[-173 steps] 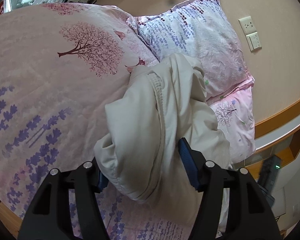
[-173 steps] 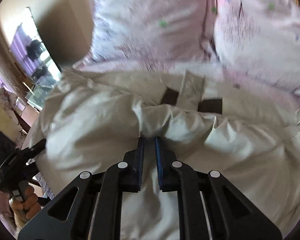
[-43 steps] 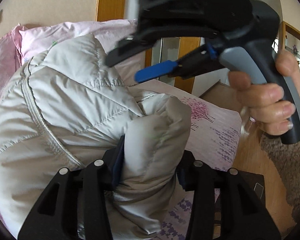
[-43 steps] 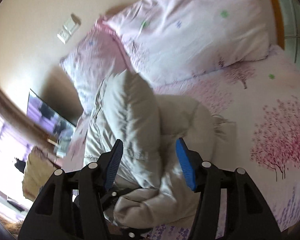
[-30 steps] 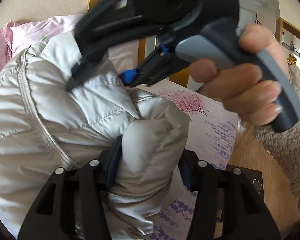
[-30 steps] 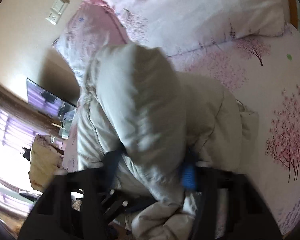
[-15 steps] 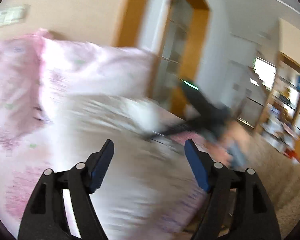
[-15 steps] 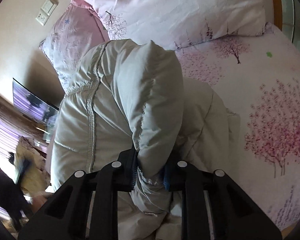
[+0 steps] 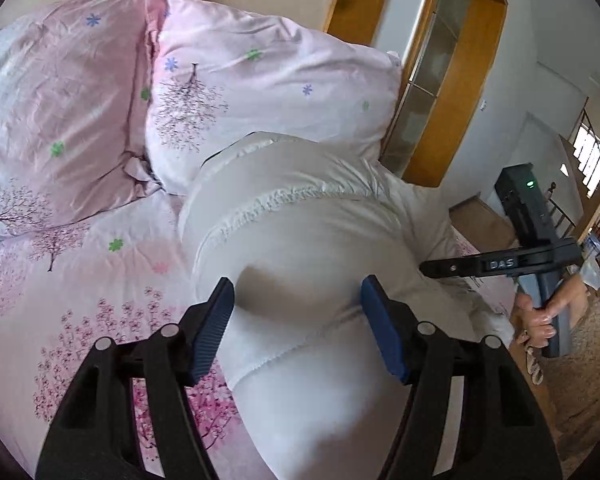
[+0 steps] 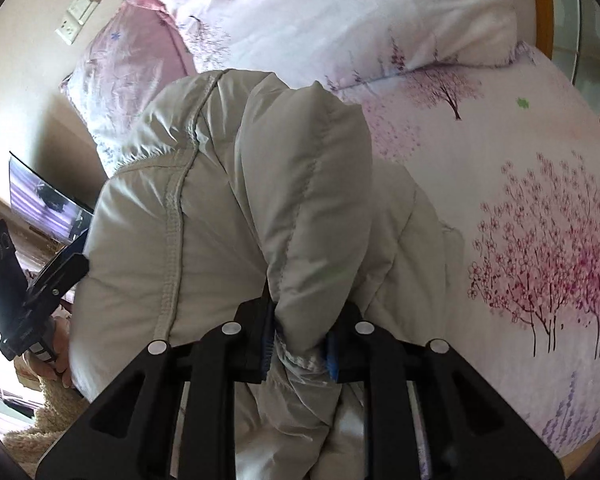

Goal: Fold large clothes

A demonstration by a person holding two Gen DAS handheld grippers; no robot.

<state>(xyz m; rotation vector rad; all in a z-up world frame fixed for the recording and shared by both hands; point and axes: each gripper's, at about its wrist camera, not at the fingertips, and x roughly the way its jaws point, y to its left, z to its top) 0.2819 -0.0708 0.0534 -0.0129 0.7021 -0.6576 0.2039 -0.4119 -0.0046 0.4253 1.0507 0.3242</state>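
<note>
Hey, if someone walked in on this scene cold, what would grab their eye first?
First, the bulky off-white puffer jacket heaped mid-bed on the cherry-blossom bedspread, just below the pink floral pillows. Next, the right gripper, clamped on a padded fold of the jacket at the near edge. The left gripper has blue pads spread wide around the jacket's bulge, not pressing it.

The pale grey-white quilted puffer jacket (image 9: pixel 300 240) lies bunched in a puffy heap on the pink floral bedspread, its upper edge against 1 of the 2 pillows. Stitched seams cross its padded panels. 1 thick fold stands up from the heap, its lower end pinched.
</note>
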